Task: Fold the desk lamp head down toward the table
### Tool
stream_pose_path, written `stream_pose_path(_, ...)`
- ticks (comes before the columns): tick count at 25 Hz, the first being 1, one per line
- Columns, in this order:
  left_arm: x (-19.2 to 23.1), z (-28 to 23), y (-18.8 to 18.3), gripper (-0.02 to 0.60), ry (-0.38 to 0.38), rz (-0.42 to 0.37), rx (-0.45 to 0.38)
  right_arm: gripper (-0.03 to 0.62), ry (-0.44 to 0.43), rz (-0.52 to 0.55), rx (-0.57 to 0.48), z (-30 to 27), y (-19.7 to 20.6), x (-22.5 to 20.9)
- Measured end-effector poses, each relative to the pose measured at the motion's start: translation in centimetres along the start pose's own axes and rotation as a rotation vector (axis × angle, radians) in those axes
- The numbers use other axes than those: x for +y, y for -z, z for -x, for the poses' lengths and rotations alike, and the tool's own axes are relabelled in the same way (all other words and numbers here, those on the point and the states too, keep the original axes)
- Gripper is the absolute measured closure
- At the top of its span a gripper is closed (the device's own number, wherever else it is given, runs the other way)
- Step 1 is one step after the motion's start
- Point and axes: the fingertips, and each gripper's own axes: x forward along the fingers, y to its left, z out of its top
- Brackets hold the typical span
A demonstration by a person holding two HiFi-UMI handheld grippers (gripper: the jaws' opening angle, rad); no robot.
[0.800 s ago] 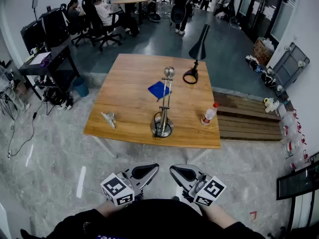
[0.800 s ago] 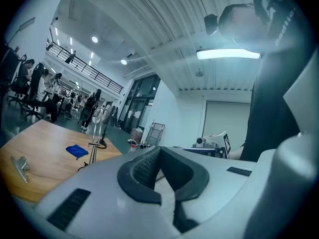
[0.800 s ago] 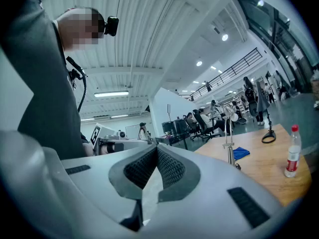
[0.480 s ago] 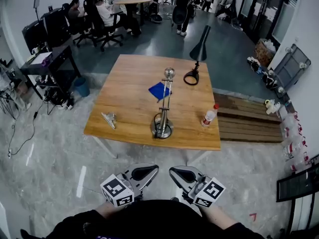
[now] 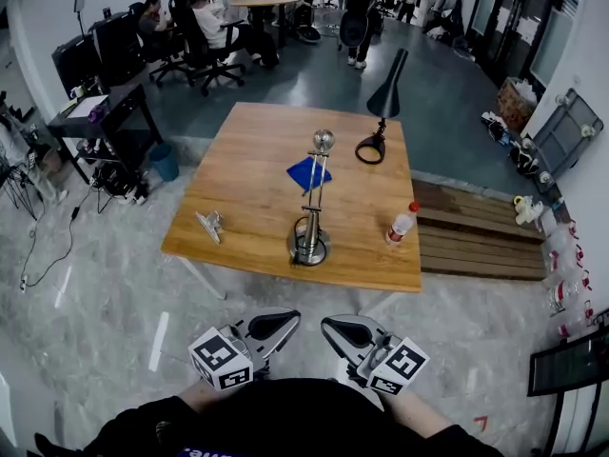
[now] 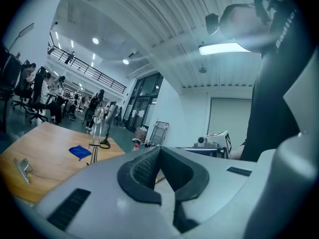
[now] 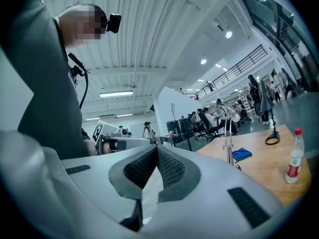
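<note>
A silver desk lamp [image 5: 309, 241] stands upright near the front edge of the wooden table [image 5: 247, 150], its stem vertical and its small round head [image 5: 324, 139] at the top. It also shows small in the left gripper view as the silver lamp [image 6: 94, 144] and in the right gripper view as the silver lamp [image 7: 228, 133]. My left gripper [image 5: 276, 326] and right gripper [image 5: 344, 330] are held side by side close to my body, well short of the table. Both are shut with nothing between the pads [image 6: 147, 167] [image 7: 171, 167].
A black cone-shade lamp [image 5: 384, 95] stands at the table's far right. A blue cloth [image 5: 305, 172] lies behind the silver lamp, a red-capped bottle [image 5: 400, 222] stands front right, and a small metal clip [image 5: 207, 225] lies front left. People sit at desks beyond; a wooden pallet [image 5: 476, 231] lies to the right.
The head view has drifted slightly. Both grippers stay shut in the same spot and nothing on the table has moved.
</note>
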Motion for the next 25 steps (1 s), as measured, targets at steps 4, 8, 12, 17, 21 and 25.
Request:
stream_pose_path(4,-0.4,-1.7,0.0,0.574,-0.032,-0.016,-0.004,0.589,-0.029,0.011,0.004,1.2,0.1,-1.2)
stream_pose_path(8,0.2,-3.2,0.0,0.574,-0.082,-0.017,-0.021,0.589,-0.075,0.028,0.017,1.4,0.3,-2.1)
stream_pose_path(12,1.1,-4.7,-0.7,0.574,-0.114,-0.035,-0.03,0.589,-0.096,0.036,0.04,1.3,0.7,-3.6)
stream_pose_path(17,5.6,-6.0,-2.5,0.574,-0.106,-0.049,-0.052,0.589,-0.058,0.043,0.052,-1.1,0.5,-7.0)
stream_pose_path(21,10.6,-7.0,-4.1,0.574,-0.069,-0.053,-0.063,0.588,-0.013,0.057,0.067,-4.2,0.3,-10.4)
stream_pose_path(25,15.9,-7.8,-6.4,0.574,0.002,-0.078,-0.058,0.588,0.047,0.099,0.076,-8.4,-0.8,-13.9)
